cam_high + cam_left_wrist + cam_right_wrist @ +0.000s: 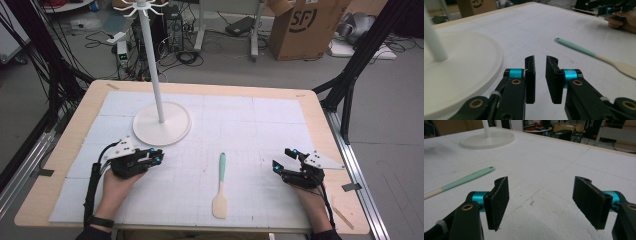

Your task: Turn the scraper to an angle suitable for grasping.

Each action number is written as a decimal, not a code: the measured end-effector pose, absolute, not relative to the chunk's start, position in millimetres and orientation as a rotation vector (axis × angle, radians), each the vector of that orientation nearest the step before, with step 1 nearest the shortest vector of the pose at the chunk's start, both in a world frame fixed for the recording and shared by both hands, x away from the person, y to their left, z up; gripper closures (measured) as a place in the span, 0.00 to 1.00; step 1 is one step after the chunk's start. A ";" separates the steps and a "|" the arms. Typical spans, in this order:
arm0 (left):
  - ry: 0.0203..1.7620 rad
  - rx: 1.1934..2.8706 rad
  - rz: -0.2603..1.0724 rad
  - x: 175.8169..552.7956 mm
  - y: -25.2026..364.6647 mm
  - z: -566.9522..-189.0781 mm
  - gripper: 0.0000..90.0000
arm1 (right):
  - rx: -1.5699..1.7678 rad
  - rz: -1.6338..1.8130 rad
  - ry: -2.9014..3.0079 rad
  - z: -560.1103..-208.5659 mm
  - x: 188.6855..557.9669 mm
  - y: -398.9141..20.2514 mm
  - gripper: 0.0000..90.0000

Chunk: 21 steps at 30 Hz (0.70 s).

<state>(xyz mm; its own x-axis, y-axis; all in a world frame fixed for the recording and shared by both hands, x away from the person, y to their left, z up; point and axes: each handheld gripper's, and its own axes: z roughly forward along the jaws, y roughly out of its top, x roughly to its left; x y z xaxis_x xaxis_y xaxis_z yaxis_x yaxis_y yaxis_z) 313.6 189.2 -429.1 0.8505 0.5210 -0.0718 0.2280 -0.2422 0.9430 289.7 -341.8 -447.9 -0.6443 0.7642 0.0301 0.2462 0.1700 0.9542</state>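
Note:
A spatula (220, 184) with a mint-green handle and a pale wooden blade lies on the white mat between my two grippers, blade toward the front edge. My left gripper (159, 155) rests left of it, beside the round base of a white hanger stand (161, 127). Its jaws (540, 58) stand a narrow gap apart with nothing between them; the spatula (596, 55) lies ahead to their right. My right gripper (281, 158) sits right of the spatula, jaws wide apart and empty (541, 181). The spatula handle (461, 181) lies to its left.
The stand's pole rises from its base (461, 75) at the mat's back left. The wooden table edge (320, 125) frames the mat. A cardboard box (305, 25), cables and black frame legs stand on the floor beyond.

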 end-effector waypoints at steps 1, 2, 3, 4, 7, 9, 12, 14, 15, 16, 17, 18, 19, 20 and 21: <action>0.554 1.839 0.294 316.2 180.2 -428.2 0.95 | 0.952 1.486 1.990 -447.8 289.7 -341.8 0.32; 0.540 1.847 0.291 318.8 171.8 -427.8 0.95 | 0.952 1.486 1.990 -447.8 289.7 -341.8 0.32; 0.529 1.859 0.271 322.6 161.6 -427.2 0.97 | 0.952 1.486 1.989 -447.9 289.7 -341.7 0.32; 0.505 1.877 0.249 327.6 146.6 -427.4 0.98 | 0.950 1.486 1.989 -447.9 289.8 -341.7 0.32; 0.476 1.911 0.218 335.5 122.7 -429.2 1.00 | 0.949 1.484 1.990 -447.8 289.7 -341.6 0.32; 0.471 1.928 0.213 338.1 114.9 -430.1 1.00 | 0.948 1.485 1.991 -447.8 289.7 -341.6 0.32; 0.457 1.970 0.202 345.4 92.8 -433.6 1.00 | 0.947 1.485 1.991 -447.8 289.6 -341.5 0.32; 0.457 2.005 0.195 350.1 79.4 -436.2 1.00 | 0.949 1.485 1.992 -447.8 289.4 -341.2 0.32; 0.460 2.023 0.186 352.5 73.3 -437.3 1.00 | 0.949 1.483 1.993 -447.8 289.3 -341.2 0.32; 0.458 2.039 0.183 354.6 67.4 -438.3 1.00 | 0.949 1.483 1.993 -447.8 289.3 -341.2 0.32; 0.458 2.063 0.180 357.3 59.9 -439.2 1.00 | 0.946 1.482 1.991 -447.8 289.5 -341.3 0.32; 0.458 2.079 0.184 358.2 55.1 -439.7 1.00 | 0.952 1.484 1.994 -447.8 289.1 -341.0 0.32; 0.454 2.107 0.198 359.5 49.3 -440.2 1.00 | 0.949 1.483 1.993 -447.8 289.4 -341.2 0.32; 0.454 2.134 0.206 360.7 41.9 -441.3 1.00 | 0.947 1.483 1.991 -447.8 289.4 -341.3 0.32; 0.450 2.161 0.214 361.9 36.5 -441.8 1.00 | 0.949 1.484 1.992 -447.8 289.4 -341.2 0.32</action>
